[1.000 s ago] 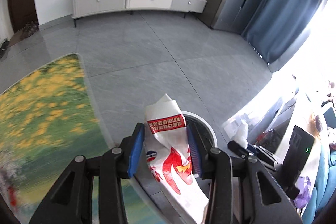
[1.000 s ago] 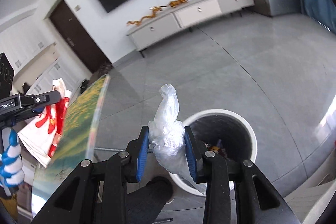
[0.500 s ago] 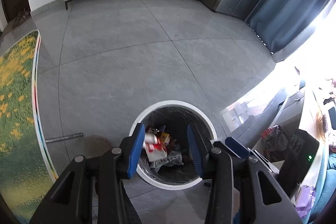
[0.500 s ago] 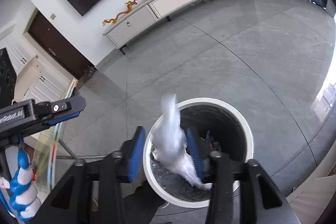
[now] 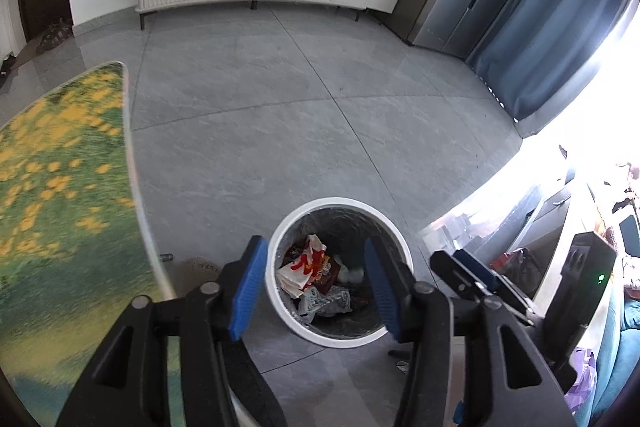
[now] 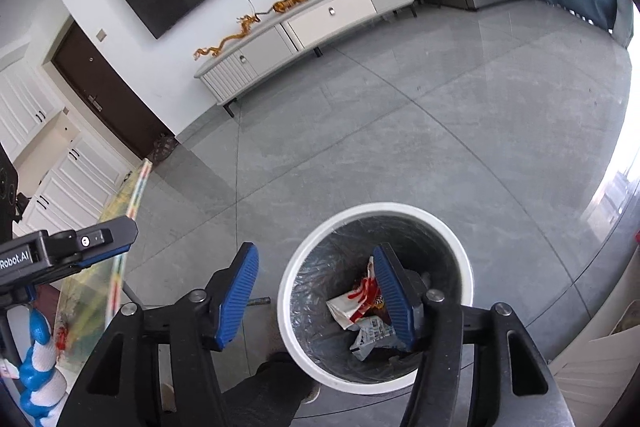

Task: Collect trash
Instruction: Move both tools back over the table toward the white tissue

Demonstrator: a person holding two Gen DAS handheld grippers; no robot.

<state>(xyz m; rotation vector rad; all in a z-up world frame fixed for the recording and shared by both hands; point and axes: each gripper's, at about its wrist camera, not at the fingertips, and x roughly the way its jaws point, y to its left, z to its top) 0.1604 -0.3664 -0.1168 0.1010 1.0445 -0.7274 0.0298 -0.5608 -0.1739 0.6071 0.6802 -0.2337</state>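
Above the white trash bin (image 5: 280,311), the left hand-held gripper (image 5: 314,289) and right hand-held gripper (image 6: 316,297) are opening, nothing between their jaws, poised for dropping. The wrappers (image 5: 308,273) are lying inside; beyond, the grey floor (image 5: 280,115) is stretching away.

The right hand-held gripper's pad (image 6: 394,301) hides part of the bin's (image 6: 376,211) trash (image 6: 362,311).
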